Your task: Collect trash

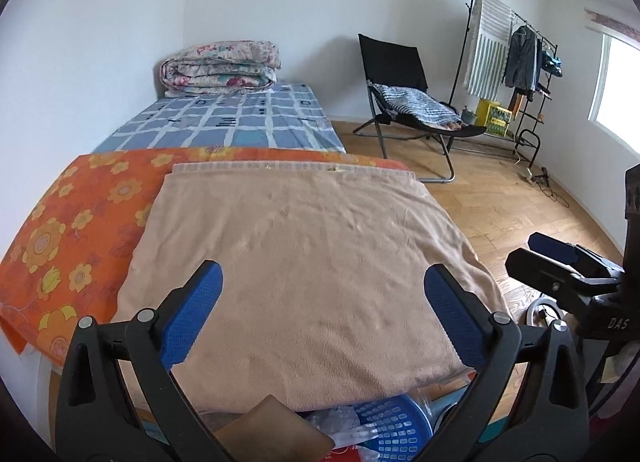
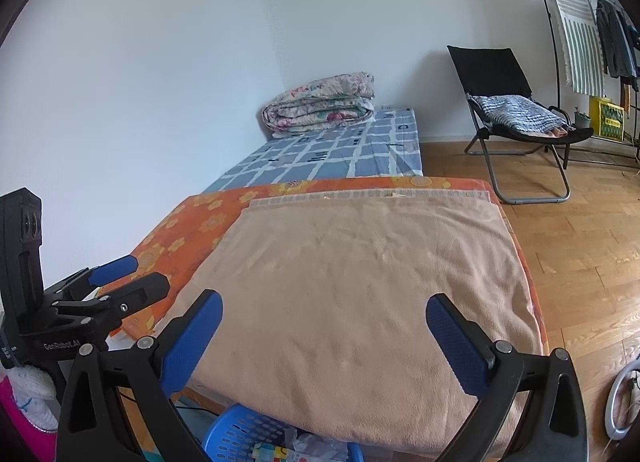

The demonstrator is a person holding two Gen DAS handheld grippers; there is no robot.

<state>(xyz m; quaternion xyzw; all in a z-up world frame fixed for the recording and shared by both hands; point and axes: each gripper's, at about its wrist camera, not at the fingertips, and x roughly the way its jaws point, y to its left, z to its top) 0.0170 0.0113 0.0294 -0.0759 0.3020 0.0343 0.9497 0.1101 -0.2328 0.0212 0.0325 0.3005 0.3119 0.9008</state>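
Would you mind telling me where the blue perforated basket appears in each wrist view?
Left wrist: blue basket at bottom centre-right, under the beige blanket's near edge.
Right wrist: blue basket at bottom centre-left, holding wrappers.
Shared landmark: the black folding chair by the far wall.

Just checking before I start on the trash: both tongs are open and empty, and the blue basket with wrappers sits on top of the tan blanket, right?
Not quite. The blue basket sits below the near edge of the tan blanket, not on top; the right wrist view shows it. The left tongs and right tongs are indeed open and empty.
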